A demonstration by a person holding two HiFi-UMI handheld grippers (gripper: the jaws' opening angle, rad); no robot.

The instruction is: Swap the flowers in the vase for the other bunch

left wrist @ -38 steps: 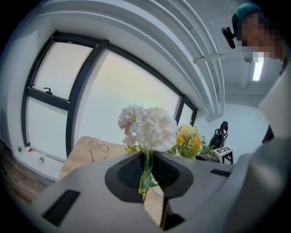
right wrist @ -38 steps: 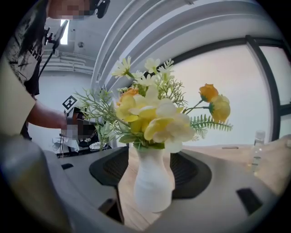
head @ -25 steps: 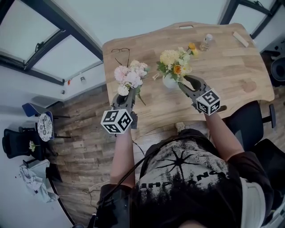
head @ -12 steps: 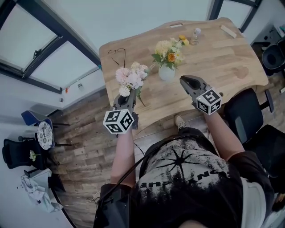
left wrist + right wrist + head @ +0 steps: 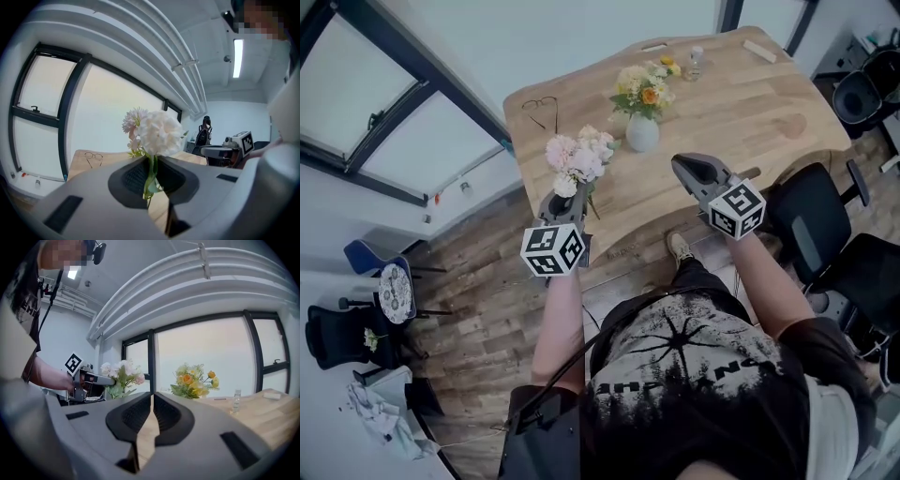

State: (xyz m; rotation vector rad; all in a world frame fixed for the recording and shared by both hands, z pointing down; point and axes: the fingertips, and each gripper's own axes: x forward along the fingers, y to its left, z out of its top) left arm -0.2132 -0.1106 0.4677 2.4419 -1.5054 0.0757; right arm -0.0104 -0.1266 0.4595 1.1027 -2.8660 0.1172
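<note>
Head view only: the white vase [image 5: 642, 134]

Held bunch [image 5: 578, 157]: pink and white blooms, green stems.
Vase bunch [image 5: 642, 86]: yellow and orange blooms, green leaves.
Vase [image 5: 642, 134]: white.
Desk [image 5: 750, 103]: light wood grain.
Left gripper [image 5: 575, 195], right gripper [image 5: 679, 165]: grey bodies; cubes carry black-and-white square markers.
Fingers [image 5: 133, 416]: black, ribbed.
Floor [image 5: 478, 309]: brown planks.
Shirt [image 5: 694, 375]: black, grey print.
</note>
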